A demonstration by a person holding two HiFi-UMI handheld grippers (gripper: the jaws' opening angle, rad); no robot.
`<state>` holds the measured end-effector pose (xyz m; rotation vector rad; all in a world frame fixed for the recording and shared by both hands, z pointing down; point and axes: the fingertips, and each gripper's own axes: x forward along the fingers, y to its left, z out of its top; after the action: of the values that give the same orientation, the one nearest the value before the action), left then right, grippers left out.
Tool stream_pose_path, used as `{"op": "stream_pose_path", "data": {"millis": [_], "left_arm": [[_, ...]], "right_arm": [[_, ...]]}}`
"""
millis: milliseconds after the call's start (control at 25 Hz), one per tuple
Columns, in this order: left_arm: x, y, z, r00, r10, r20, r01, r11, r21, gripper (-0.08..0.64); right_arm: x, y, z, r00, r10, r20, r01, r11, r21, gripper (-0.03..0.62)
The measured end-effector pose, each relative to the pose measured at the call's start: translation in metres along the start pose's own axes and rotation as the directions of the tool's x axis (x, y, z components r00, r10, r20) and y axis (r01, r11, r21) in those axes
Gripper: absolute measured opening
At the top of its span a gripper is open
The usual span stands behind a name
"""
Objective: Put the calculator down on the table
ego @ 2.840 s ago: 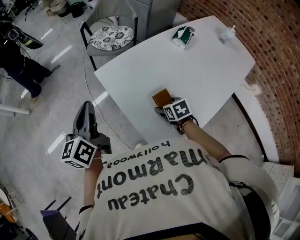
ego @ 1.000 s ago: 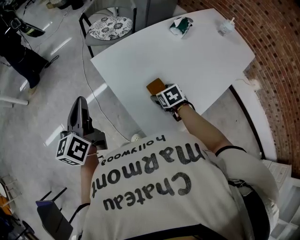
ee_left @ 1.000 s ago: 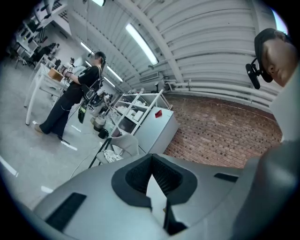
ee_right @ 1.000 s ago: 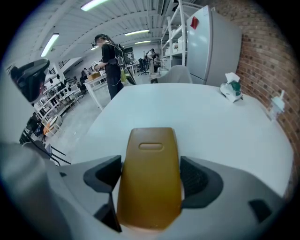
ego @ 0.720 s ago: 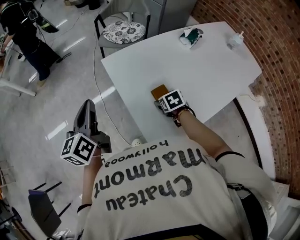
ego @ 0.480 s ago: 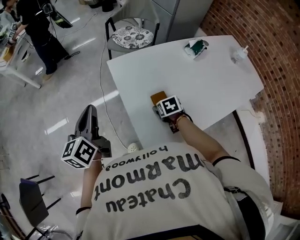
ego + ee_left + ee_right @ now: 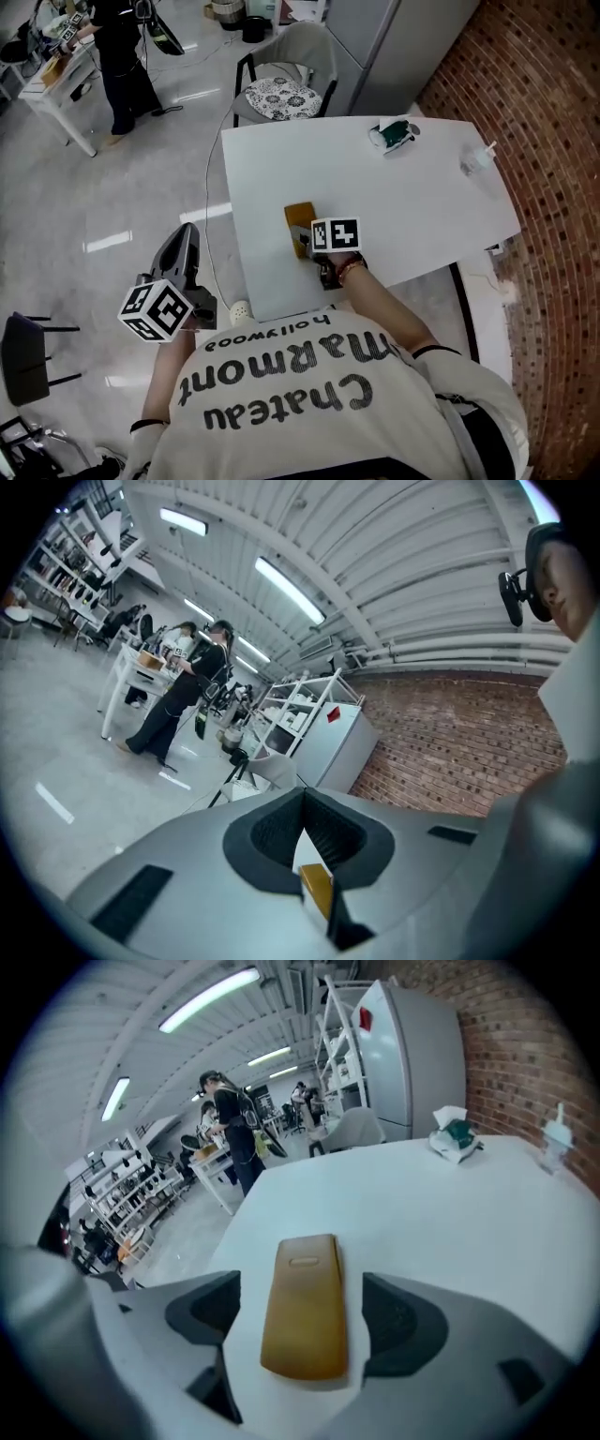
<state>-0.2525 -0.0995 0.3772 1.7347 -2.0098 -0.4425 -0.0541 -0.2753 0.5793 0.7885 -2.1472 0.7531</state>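
One white table (image 7: 422,216) fills the middle of the head view, with one chair (image 7: 281,94) (patterned cushion on its seat) at its far edge. There are two grippers. The left gripper (image 7: 183,236) hangs off the table's near left side over the floor, its jaws closed tip to tip on nothing. The right gripper (image 7: 300,1288) is over the table near its front edge, with its jaws wide and opening. One mustard-yellow calculator (image 7: 300,220) lies flat on the tabletop between those jaws, and neither pad touches it. Well apart, toward the far right, sit two smaller things – one green-and-white cup (image 7: 394,134) tipped on its side and one small clear bottle (image 7: 476,159).
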Motion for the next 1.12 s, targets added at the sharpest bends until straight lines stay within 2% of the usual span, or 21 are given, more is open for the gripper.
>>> {"op": "stream_pose_path", "data": {"millis": [280,440,640,960,1080,1120], "left_arm": [[-0.021,-0.051,-0.031,1.0,-0.013,0.014,0.013,1.0,-0.008,0.002],[-0.037,-0.071,-0.039,0.999,-0.004,0.035,0.004,1.0,0.0,0.002],[-0.055,-0.094,-0.053,0.999,0.007,0.042,-0.008,1.0,0.012,0.002],[-0.071,-0.117,-0.07,0.999,0.019,0.039,-0.02,1.0,0.022,0.002],[-0.074,-0.127,-0.079,0.999,0.019,0.033,-0.02,0.999,0.026,0.002],[-0.075,-0.13,-0.082,0.999,0.019,0.031,-0.02,0.999,0.027,0.002]], "right_arm": [[-0.06,0.0,0.004,0.981,0.132,0.141,-0.151,0.98,0.13,0.382],[-0.09,0.007,0.001,0.954,0.233,0.187,-0.267,0.945,0.19,0.351],[-0.124,0.019,-0.001,0.911,0.34,0.232,-0.389,0.896,0.215,0.341],[-0.177,0.041,0.002,0.793,0.509,0.335,-0.595,0.766,0.243,0.297],[-0.195,0.043,0.002,0.736,0.552,0.392,-0.658,0.72,0.22,0.264],[-0.201,0.043,0.003,0.715,0.563,0.415,-0.676,0.708,0.205,0.235]]}}
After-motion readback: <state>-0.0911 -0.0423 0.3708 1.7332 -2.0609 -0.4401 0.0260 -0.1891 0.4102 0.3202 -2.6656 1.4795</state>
